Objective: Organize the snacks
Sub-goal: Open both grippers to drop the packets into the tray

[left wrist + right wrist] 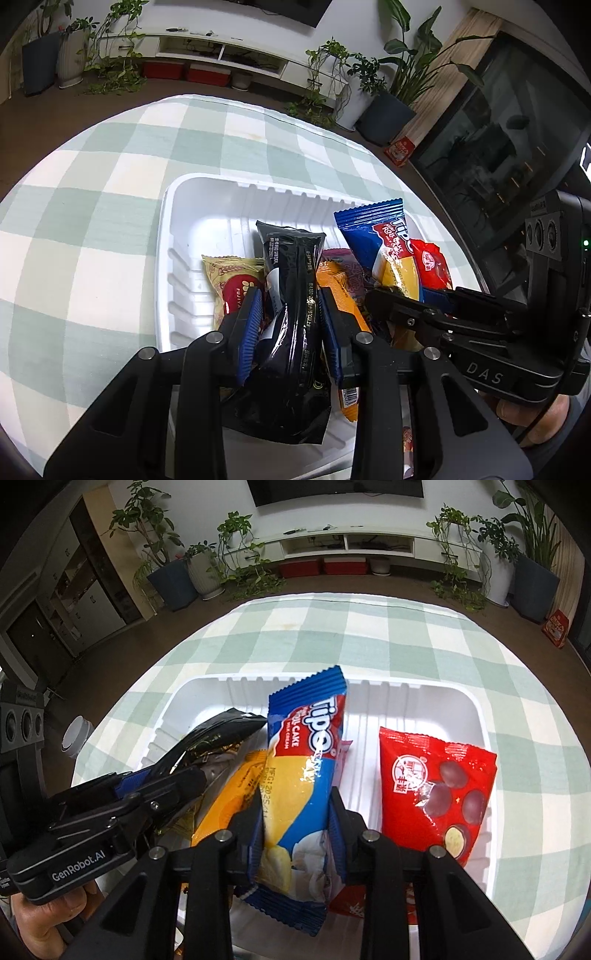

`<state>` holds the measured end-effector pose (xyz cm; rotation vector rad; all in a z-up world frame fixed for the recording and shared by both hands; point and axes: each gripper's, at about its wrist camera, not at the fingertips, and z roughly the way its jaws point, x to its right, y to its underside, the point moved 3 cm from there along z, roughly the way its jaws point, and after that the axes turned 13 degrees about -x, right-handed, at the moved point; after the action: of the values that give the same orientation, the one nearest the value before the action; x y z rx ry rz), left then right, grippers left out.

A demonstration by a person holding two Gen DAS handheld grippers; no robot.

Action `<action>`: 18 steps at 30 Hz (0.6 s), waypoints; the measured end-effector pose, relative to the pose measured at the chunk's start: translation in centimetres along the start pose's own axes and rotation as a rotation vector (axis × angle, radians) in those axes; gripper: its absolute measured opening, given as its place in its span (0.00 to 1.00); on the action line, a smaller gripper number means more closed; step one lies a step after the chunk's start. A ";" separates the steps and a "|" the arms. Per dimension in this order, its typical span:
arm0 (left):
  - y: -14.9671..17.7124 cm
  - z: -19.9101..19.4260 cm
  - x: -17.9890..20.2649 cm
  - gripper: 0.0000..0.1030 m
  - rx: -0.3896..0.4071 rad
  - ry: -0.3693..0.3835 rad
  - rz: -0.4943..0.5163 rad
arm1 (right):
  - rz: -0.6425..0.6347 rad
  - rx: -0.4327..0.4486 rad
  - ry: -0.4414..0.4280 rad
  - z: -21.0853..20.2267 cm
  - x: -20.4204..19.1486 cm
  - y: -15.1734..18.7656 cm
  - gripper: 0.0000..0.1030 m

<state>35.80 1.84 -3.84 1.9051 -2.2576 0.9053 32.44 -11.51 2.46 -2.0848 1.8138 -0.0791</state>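
Observation:
A white tray (pixel 173 206) sits on the green-checked tablecloth. My left gripper (pixel 290 299) is shut on a black snack packet (pixel 291 258), its blue pads pressing both sides, low over the tray's near left part. Under it lie a yellow packet (pixel 229 280) and an orange packet (pixel 343 295). My right gripper (pixel 295 797) is shut on a blue and yellow Tipo cake packet (pixel 306 738) over the middle of the tray (pixel 476 709). A red packet (pixel 432 790) showing chocolate balls lies flat at the tray's right. The left gripper (pixel 177 771) sits close on the left.
The two grippers are nearly side by side over the tray, each held by a hand (pixel 40 915). A small white round object (pixel 75 734) stands off the table's left edge. Potted plants (pixel 173 576) and a low TV cabinet (pixel 347 542) line the far wall.

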 end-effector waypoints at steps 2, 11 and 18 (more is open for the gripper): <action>-0.1 0.0 -0.1 0.33 0.003 0.001 -0.003 | 0.002 0.000 0.000 0.0 0.0 0.1 0.36; 0.5 -2.6 0.0 0.66 0.050 0.003 -0.020 | 0.018 0.033 -0.007 -1.5 0.0 0.3 0.61; 1.5 -5.6 0.3 0.86 0.105 0.005 -0.018 | 0.039 0.083 -0.025 -4.0 0.0 0.9 0.74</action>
<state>32.55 4.24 0.34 1.9588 -2.2284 1.0444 30.44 -12.55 5.86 -1.9839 1.8047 -0.1155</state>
